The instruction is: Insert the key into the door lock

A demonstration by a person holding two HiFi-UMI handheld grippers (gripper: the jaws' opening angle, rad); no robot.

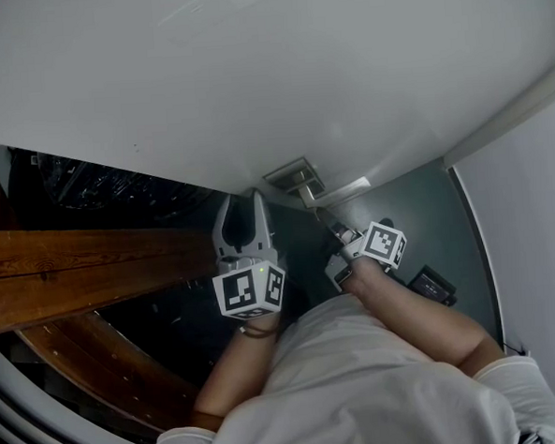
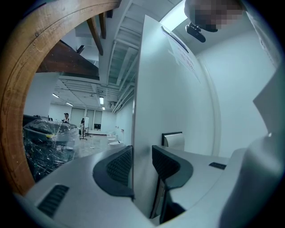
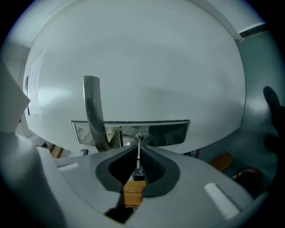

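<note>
A white door (image 1: 250, 77) carries a steel lock plate (image 3: 169, 132) with a lever handle (image 3: 93, 111) and a round keyhole (image 3: 141, 137). In the head view the lock plate (image 1: 294, 180) sits low on the door. My right gripper (image 3: 139, 156) is shut on a thin metal key (image 3: 139, 151), whose tip meets the keyhole. A wooden tag (image 3: 133, 191) hangs under the key. From the head view, the right gripper (image 1: 339, 233) is just below the plate. My left gripper (image 2: 142, 164) straddles the door's free edge (image 2: 139, 89), its pads closed on it.
A curved wooden rail (image 1: 74, 266) runs at the left. Plastic-wrapped dark goods (image 2: 44, 142) stand beyond the door in an open hall. A dark device (image 1: 433, 284) lies on the grey floor at the right, beside a white wall (image 1: 532, 248).
</note>
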